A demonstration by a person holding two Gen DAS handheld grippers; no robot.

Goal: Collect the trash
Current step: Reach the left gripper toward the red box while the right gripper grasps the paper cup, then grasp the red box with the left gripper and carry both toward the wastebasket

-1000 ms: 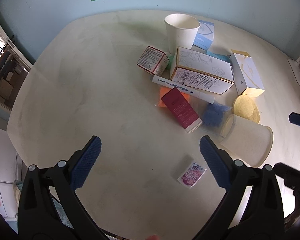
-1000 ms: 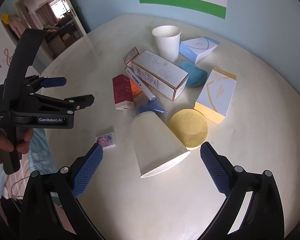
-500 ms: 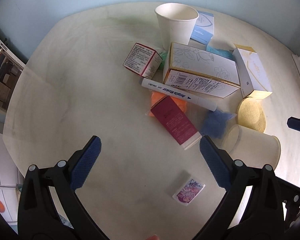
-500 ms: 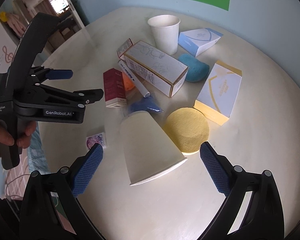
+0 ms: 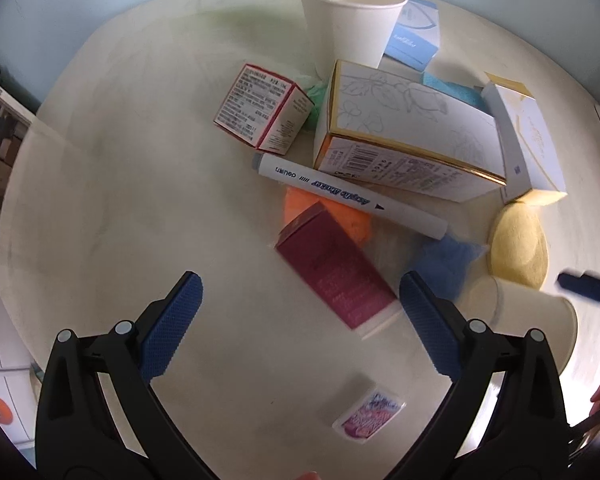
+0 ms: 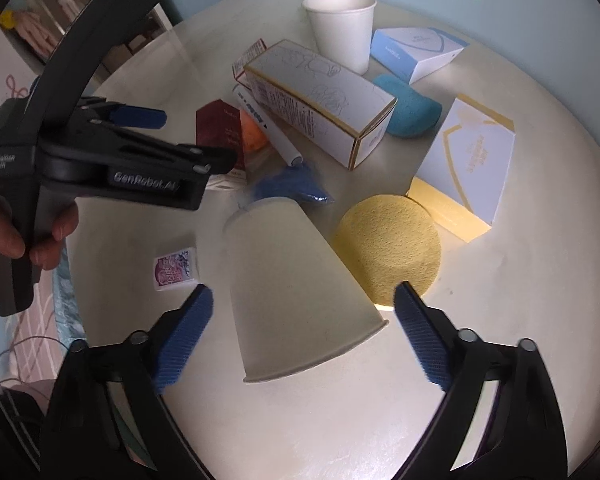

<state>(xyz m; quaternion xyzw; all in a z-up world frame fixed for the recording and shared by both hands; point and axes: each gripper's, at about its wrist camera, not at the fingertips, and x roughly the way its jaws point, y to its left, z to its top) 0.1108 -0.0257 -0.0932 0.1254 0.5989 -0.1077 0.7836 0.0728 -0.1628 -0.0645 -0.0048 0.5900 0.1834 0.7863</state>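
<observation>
- left wrist view: the left hand-held gripper [image 5: 300, 292] has its jaws spread wide with nothing between the blue pads, and it hangs above the pale round surface [image 5: 120, 184].
- just ahead of it lies a dark red box [image 5: 336, 268], flat, its far end over an orange piece [image 5: 352, 220].
- a white marker [image 5: 348, 196] lies slantwise beyond the red box, beside a long white box with gold edges [image 5: 412, 140].
- a small red-edged box [image 5: 264, 110] sits left of the long box; an upright paper cup [image 5: 352, 16] stands behind them, with a light blue box [image 5: 414, 36] at its right.
- a small pink-printed packet [image 5: 370, 416] lies on the surface close under the gripper's right finger.
- at the right lie a blue crumpled piece [image 5: 444, 260], a yellow round sponge [image 5: 520, 248] and a tipped paper cup [image 5: 528, 324].
- right wrist view: the right hand-held gripper [image 6: 304, 308] is closing its jaws, and the tipped paper cup [image 6: 296, 284] lies on its side between the pads, which do not yet touch it; its rim faces the camera.
- the yellow round sponge [image 6: 392, 248] touches the cup's right side, partly under a white and yellow box [image 6: 472, 160].
- a teal sponge [image 6: 408, 106] lies between that box and the long white box [image 6: 320, 100].
- a hand [image 6: 16, 232] at the left holds the other gripper, open above the dark red box [image 6: 220, 132].
</observation>
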